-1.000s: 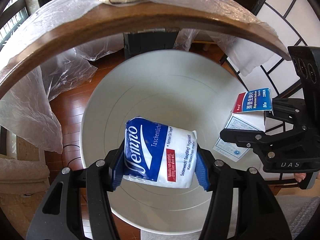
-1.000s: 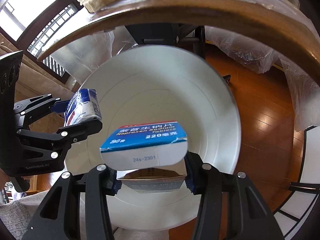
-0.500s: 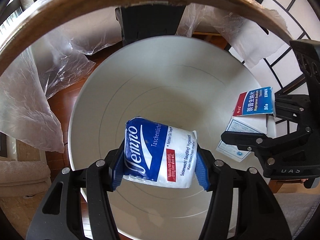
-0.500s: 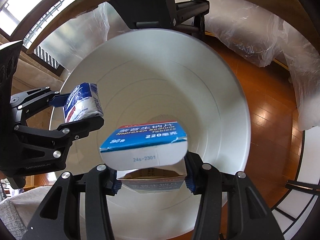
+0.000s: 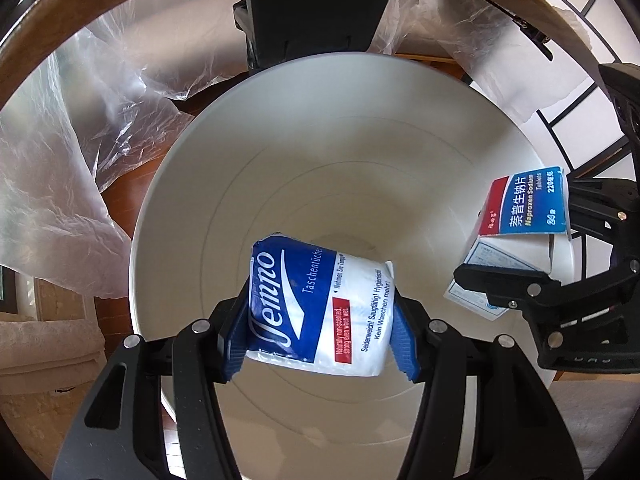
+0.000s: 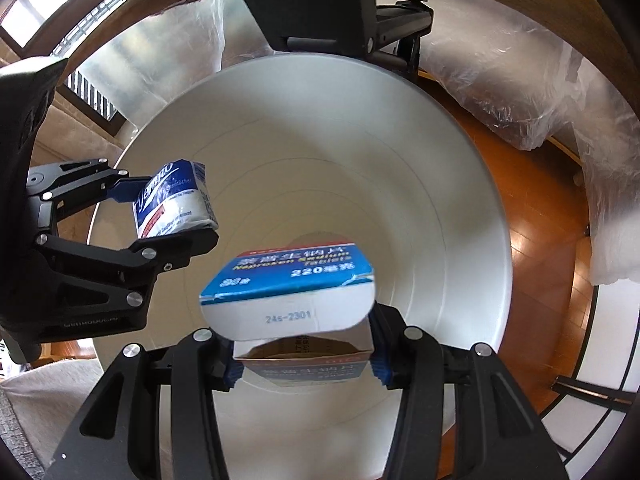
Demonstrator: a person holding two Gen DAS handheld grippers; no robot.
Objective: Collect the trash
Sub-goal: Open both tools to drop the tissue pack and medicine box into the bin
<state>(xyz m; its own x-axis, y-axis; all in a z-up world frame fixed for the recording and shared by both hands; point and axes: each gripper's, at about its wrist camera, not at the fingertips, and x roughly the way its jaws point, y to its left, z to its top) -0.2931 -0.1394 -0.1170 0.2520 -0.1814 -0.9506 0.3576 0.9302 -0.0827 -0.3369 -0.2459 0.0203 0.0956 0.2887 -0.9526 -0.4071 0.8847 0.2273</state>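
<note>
My left hand-held gripper (image 5: 320,336) clamps the tissue pack (image 5: 320,304) and my right hand-held gripper (image 6: 306,356) clamps the open pill box (image 6: 296,300), both above the white bin (image 5: 180,184). The box hangs near the bin's rim, so it could catch there and fall to the floor.

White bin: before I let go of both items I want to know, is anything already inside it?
The round white plastic bin shows bare walls and floor. The blue-and-white tissue pack and the blue-and-white cardboard medicine box, held over it, hide parts of the floor.
</note>
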